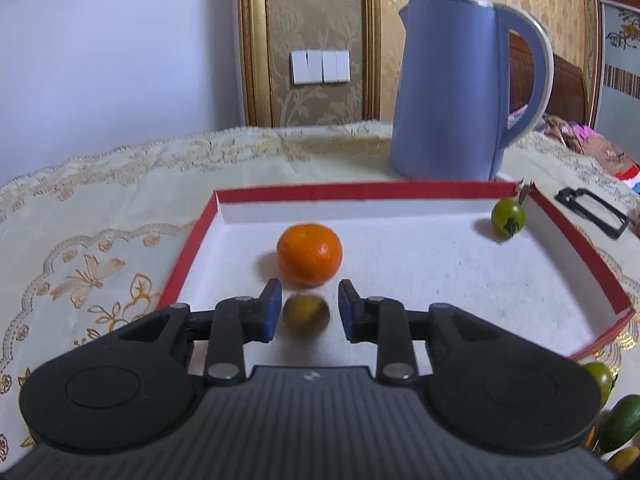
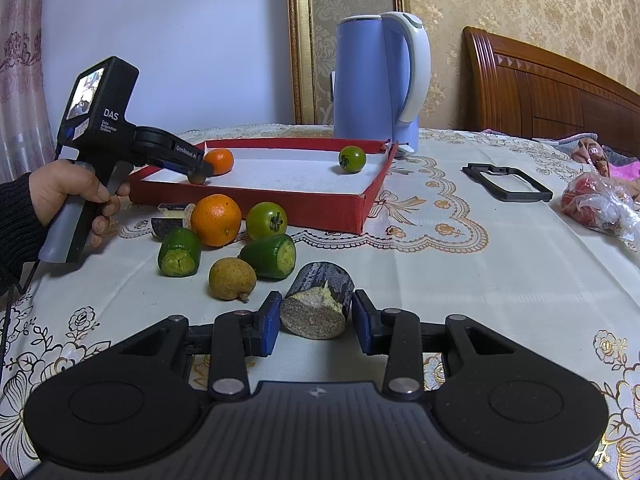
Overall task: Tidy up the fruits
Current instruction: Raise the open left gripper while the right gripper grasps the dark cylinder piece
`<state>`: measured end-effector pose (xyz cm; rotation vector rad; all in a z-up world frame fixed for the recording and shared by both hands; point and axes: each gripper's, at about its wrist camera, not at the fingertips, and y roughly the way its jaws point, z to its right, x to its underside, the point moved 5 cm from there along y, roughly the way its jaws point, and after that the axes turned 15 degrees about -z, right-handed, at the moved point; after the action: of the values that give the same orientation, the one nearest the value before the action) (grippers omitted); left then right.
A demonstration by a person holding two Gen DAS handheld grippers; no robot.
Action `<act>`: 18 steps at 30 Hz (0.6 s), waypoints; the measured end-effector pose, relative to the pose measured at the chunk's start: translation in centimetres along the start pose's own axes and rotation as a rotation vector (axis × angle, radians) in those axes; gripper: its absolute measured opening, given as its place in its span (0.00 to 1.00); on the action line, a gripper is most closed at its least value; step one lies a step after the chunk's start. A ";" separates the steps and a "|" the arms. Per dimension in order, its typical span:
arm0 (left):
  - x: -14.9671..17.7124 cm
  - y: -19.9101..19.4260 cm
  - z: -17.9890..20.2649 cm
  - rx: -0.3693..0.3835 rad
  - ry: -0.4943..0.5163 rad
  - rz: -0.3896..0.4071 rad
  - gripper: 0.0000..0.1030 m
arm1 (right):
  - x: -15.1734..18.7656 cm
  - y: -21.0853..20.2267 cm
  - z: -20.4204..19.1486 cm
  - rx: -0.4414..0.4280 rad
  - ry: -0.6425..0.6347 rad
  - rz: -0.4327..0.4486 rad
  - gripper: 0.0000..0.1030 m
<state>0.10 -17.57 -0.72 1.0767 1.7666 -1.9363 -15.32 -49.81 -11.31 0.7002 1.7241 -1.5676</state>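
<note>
A red rim and white floor are shown by the tray (image 1: 192, 240). Bright orange is seen on the tangerine (image 1: 309, 254) and green on the small tomato (image 1: 508, 218); a blurred yellow-brown tone is carried by the small round fruit (image 1: 306, 314). The kettle (image 1: 452, 92) is coloured periwinkle blue, with a pale trimmed handle. The tablecloth (image 2: 460, 264) is cream, patterned with gold embroidered flowers and scalloped borders. Dark purple skin and a pale yellowish cut face are shown by the cut piece (image 2: 316, 308). Blue pads (image 2: 272, 322) are set on black gripper bodies.
</note>
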 end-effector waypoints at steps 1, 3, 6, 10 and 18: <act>0.0 -0.1 -0.1 -0.003 -0.003 0.015 0.34 | 0.0 0.0 0.0 0.001 0.000 0.000 0.36; 0.1 -0.2 -0.3 -0.012 -0.010 0.038 0.35 | 0.1 0.0 0.0 0.004 -0.003 -0.001 0.36; 0.1 -0.6 -0.6 -0.019 -0.008 0.067 0.35 | 0.2 0.0 -0.1 0.009 -0.008 -0.002 0.36; -0.2 -1.7 -1.8 -0.023 -0.045 0.112 0.35 | 0.1 0.1 -0.2 0.015 -0.012 -0.002 0.36; -0.2 -2.7 -2.8 -0.032 -0.076 0.156 0.38 | 0.1 0.1 -0.5 0.035 -0.031 -0.007 0.36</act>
<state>-0.66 -14.42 1.45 1.0811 1.6184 -1.8249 -15.37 -49.32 -11.44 0.6839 1.6820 -1.6092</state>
